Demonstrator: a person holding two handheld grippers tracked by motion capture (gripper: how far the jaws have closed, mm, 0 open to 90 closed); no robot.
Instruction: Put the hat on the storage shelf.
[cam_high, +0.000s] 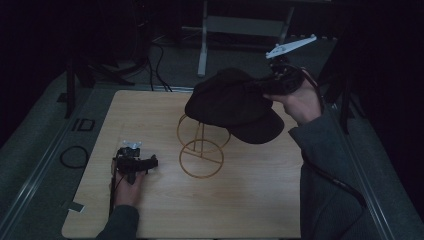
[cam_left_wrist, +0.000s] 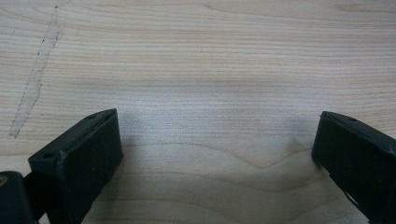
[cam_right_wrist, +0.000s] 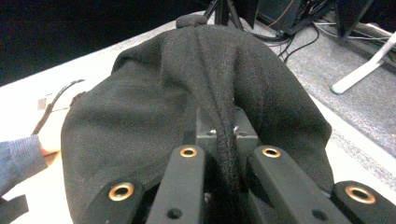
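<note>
Dim room, pale wooden table (cam_high: 165, 210): a dark cap (cam_high: 232, 102) is hanging over a gold wire stand (cam_high: 201, 145).

Right gripper (cam_right_wrist: 224, 135) is pinching a fold of the cap's cloth between closed fingers, holding it just above the stand and partly off to the stand's right. Left gripper (cam_left_wrist: 217, 149) is resting on the table, well left of the stand, fingers spread wide and holding nothing. Since the stand looks light and nobody is steadying it, the brim may be catching its top ring and tipping it, or the thin pinch could be slipping.

No readable text, labels, brands or numbers (dim lighting), on anything
</note>
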